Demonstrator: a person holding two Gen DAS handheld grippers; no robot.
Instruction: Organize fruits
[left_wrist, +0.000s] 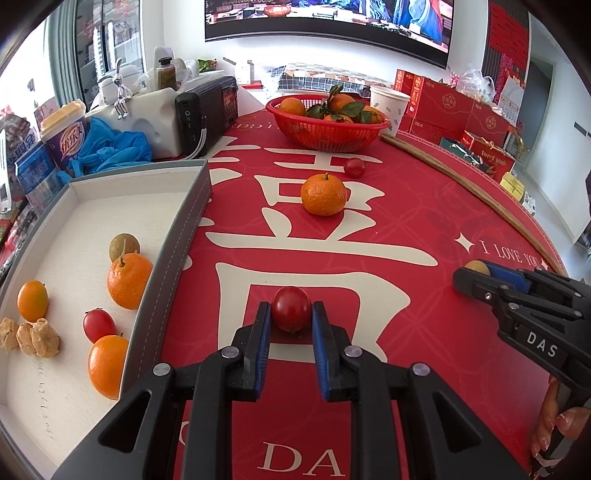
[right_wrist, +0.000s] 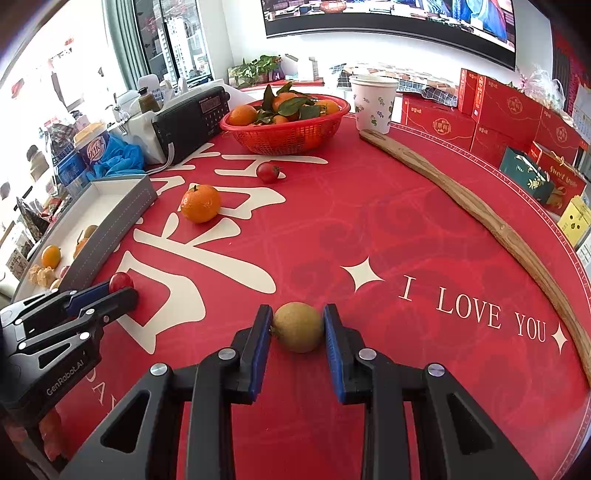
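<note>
Beside the tray wall — left tongs clasp a tomato.

I'm in a home living room: a big television on the wall, gift boxes stacked beside my red table, a radio.

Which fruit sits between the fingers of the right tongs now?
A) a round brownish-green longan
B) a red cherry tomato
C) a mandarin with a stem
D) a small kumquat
A: in the right wrist view the right tongs bracket the brownish-green longan on the red tablecloth, while the left tongs bracket the red cherry tomato.
</note>
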